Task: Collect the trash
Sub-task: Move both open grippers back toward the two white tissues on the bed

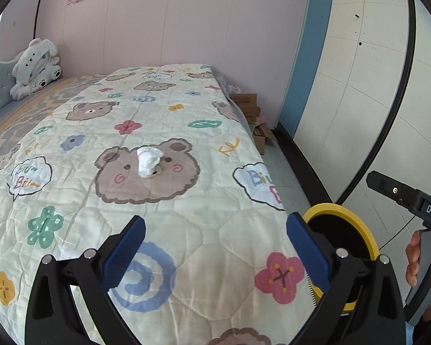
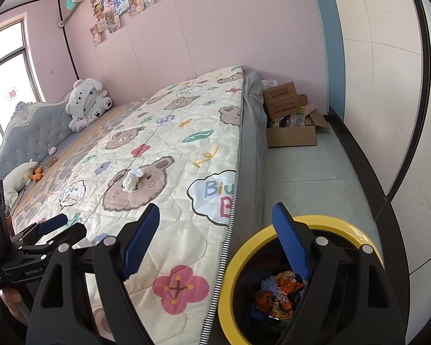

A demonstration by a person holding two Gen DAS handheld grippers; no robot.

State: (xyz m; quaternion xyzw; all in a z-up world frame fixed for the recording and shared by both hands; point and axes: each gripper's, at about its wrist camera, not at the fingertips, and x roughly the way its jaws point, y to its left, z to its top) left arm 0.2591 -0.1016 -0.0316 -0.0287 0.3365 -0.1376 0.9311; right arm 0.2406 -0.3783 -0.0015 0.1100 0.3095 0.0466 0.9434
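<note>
A crumpled white tissue (image 1: 148, 161) lies on a bear face of the quilted bedspread (image 1: 186, 201); it also shows in the right wrist view (image 2: 132, 180). My left gripper (image 1: 215, 247) is open and empty, hovering over the bed's near part, well short of the tissue. My right gripper (image 2: 215, 244) is open and empty, over the bed edge. A black bin with a yellow rim (image 2: 356, 233) stands on the floor beside the bed, holding several wrappers (image 2: 281, 293); it also shows in the left wrist view (image 1: 342, 215).
A white plush toy (image 1: 36, 66) sits by the blue headboard (image 2: 28, 132). Cardboard boxes (image 2: 290, 112) stand on the floor past the bed's foot. A white wall (image 2: 388, 115) runs along the right. Small toys (image 2: 37, 174) lie near the headboard.
</note>
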